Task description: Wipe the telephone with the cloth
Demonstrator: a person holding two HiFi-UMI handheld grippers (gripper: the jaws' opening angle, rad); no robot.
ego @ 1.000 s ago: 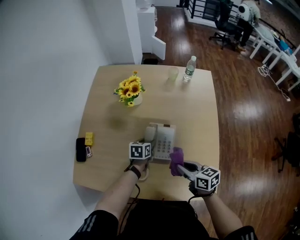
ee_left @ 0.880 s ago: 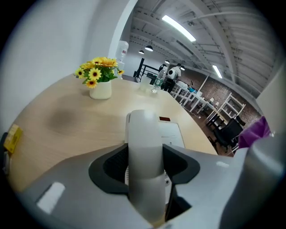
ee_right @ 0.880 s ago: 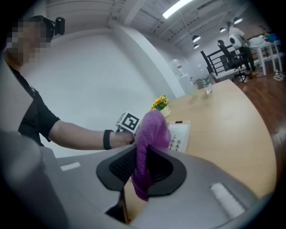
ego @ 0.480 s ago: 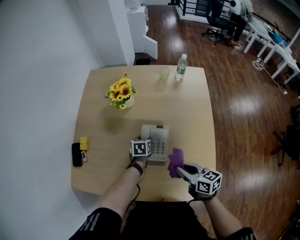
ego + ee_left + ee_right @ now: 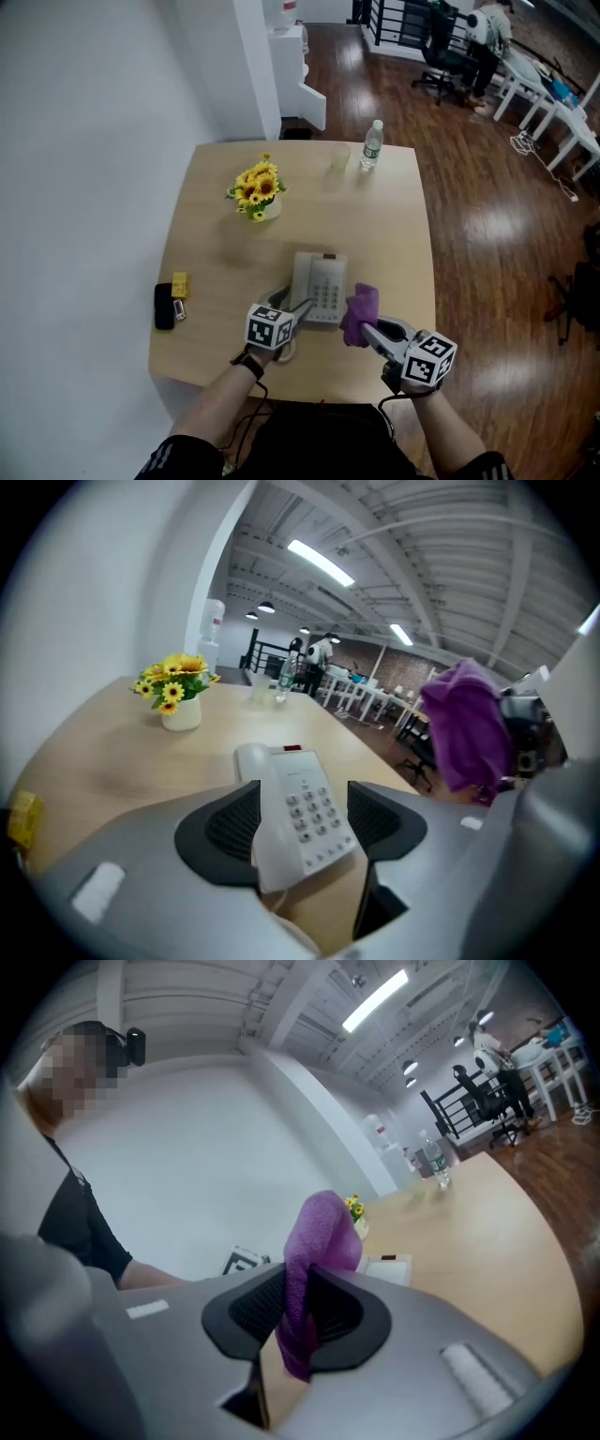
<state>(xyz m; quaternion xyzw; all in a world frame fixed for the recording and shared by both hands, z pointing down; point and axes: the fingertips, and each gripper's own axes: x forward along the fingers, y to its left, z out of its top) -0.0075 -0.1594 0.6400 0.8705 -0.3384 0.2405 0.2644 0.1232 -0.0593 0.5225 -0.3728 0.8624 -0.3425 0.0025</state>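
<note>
The left gripper (image 5: pixel 294 308) covers the near left corner of the telephone (image 5: pixel 320 285) in the head view, so contact there cannot be judged. The left gripper view shows its jaws apart, with the near end of the telephone lying between the pads. A gap is clear on the keypad side; the handset side overlaps the other pad, touching or not.

The right gripper (image 5: pixel 367 332) is clamped on the purple cloth (image 5: pixel 359 311), which bunches above the pads and hangs below them just beside the telephone's right edge. In the right gripper view the gripper body hides most of the table, and only a corner of the telephone shows past the cloth.

Near the table's left edge lie a black thing (image 5: pixel 163 305) and a yellow thing (image 5: pixel 179 284) — both too small to identify.

The table (image 5: pixel 394 244) is pale wood with rounded corners. A vase of sunflowers (image 5: pixel 258 189) stands left of centre, and a cup (image 5: pixel 338 157) and a water bottle (image 5: pixel 372 145) stand near the far edge. A white wall runs along the left, and the floor (image 5: pixel 487 225) is glossy dark boards. Far back are white desks, a black office chair (image 5: pixel 442 58) and a person (image 5: pixel 487 33) — all small and partly cut off.
</note>
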